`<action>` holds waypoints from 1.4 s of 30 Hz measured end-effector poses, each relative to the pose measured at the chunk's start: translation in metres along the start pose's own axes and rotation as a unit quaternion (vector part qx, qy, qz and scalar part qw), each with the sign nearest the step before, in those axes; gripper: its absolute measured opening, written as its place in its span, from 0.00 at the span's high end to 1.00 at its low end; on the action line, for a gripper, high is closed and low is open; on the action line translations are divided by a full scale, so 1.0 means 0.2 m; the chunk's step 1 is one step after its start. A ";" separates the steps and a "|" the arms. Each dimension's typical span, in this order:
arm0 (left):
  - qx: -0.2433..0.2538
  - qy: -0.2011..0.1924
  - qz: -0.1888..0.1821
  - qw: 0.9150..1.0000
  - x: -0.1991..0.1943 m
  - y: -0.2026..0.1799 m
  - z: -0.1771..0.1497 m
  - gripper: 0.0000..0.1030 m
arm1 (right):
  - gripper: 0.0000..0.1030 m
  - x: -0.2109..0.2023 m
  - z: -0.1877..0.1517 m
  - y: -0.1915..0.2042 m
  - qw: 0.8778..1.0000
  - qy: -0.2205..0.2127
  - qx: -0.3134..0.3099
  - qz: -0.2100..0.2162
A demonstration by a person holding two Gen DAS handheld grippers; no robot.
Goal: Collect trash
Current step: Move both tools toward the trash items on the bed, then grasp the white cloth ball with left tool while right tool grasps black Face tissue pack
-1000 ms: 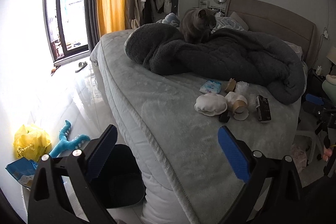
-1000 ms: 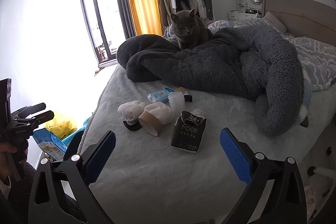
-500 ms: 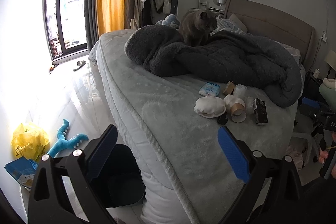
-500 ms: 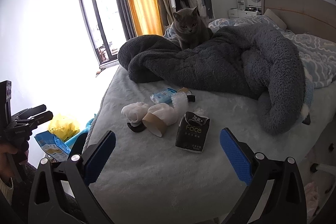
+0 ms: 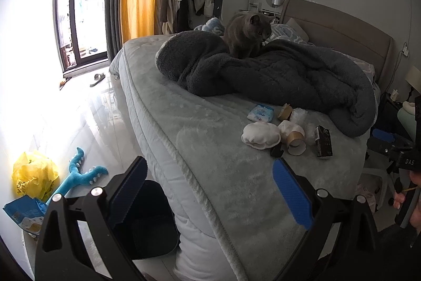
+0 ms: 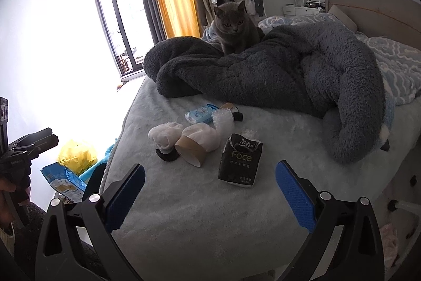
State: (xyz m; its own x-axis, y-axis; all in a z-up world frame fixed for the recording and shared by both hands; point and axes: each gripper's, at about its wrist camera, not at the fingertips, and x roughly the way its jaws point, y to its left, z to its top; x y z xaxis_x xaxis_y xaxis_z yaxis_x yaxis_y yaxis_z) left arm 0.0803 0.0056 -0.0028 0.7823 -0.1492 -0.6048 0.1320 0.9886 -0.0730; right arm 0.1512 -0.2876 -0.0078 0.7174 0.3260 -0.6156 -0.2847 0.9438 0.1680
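Trash lies in a cluster on the pale grey bed: a black "Face" tissue pack, a cardboard roll with white wrapping, a white crumpled wad, a small black piece, a blue wipes packet and clear bubble wrap. My right gripper is open and empty, just short of the tissue pack. My left gripper is open and empty at the bed's corner, above a black bin on the floor.
A grey cat sits on a dark fleece blanket behind the trash. On the floor by the window lie a yellow bag, a blue toy and a blue packet. A headboard stands at the far side.
Both grippers have moved slightly closer to the bed; the trash looks a little larger in the right wrist view. The cat turned its head. Both grippers stayed open.
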 end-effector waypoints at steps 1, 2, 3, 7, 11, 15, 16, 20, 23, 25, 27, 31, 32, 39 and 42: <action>0.000 0.001 0.000 1.000 0.00 0.00 0.00 0.05 | 0.03 0.00 0.00 0.00 1.000 0.002 0.003 -0.002; 0.002 0.001 0.000 1.000 0.01 0.00 0.00 0.06 | 0.03 0.01 0.00 -0.01 1.000 0.002 0.005 -0.003; 0.002 0.001 -0.003 1.000 0.01 0.00 0.00 0.06 | 0.03 0.01 0.00 -0.01 1.000 0.002 0.006 -0.005; 0.001 -0.003 -0.025 1.000 0.01 -0.02 0.02 0.06 | 0.03 0.02 0.01 0.00 1.000 -0.002 0.006 -0.009; 0.003 -0.004 -0.053 0.999 0.03 -0.04 0.05 0.06 | 0.03 0.06 0.02 -0.01 1.000 -0.002 0.009 -0.015; 0.019 0.007 -0.090 0.996 0.11 -0.06 0.09 0.06 | 0.03 0.11 0.02 -0.05 0.999 0.003 0.031 -0.011; 0.017 0.011 -0.100 0.995 0.14 -0.05 0.10 0.06 | 0.03 0.13 0.01 -0.06 0.999 0.007 0.036 -0.011; 0.035 0.011 -0.105 0.994 0.23 -0.07 0.14 0.06 | 0.05 0.20 0.00 -0.09 0.998 0.021 0.056 -0.015; 0.045 0.012 -0.108 0.993 0.29 -0.08 0.16 0.06 | 0.08 0.27 0.00 -0.12 0.997 0.032 0.067 -0.016; 0.055 0.014 -0.104 0.993 0.34 -0.10 0.17 0.06 | 0.08 0.32 0.00 -0.13 0.997 0.039 0.072 -0.016; 0.061 0.023 -0.107 0.992 0.39 -0.11 0.17 0.06 | 0.08 0.37 -0.01 -0.13 0.996 0.048 0.072 -0.021; 0.069 0.036 -0.118 0.990 0.48 -0.12 0.18 0.06 | 0.14 0.45 -0.02 -0.15 0.994 0.065 0.078 -0.028; 0.067 0.039 -0.123 0.989 0.50 -0.12 0.18 0.06 | 0.15 0.47 -0.02 -0.15 0.994 0.068 0.079 -0.031; 0.063 0.050 -0.127 0.989 0.66 -0.14 0.20 0.06 | 0.21 0.59 -0.05 -0.19 0.990 0.099 0.094 -0.043; 0.065 0.062 -0.135 0.987 0.73 -0.18 0.20 0.06 | 0.29 0.63 -0.06 -0.22 0.989 0.107 0.096 -0.046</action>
State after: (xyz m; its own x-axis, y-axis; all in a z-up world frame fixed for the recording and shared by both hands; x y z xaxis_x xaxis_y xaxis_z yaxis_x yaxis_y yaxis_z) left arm 0.2140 -0.0518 -0.0577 0.6291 -0.3942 -0.6700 0.4083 0.9010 -0.1467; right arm 0.2464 -0.2880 -0.1021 0.5786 0.2389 -0.7798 -0.0832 0.9685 0.2349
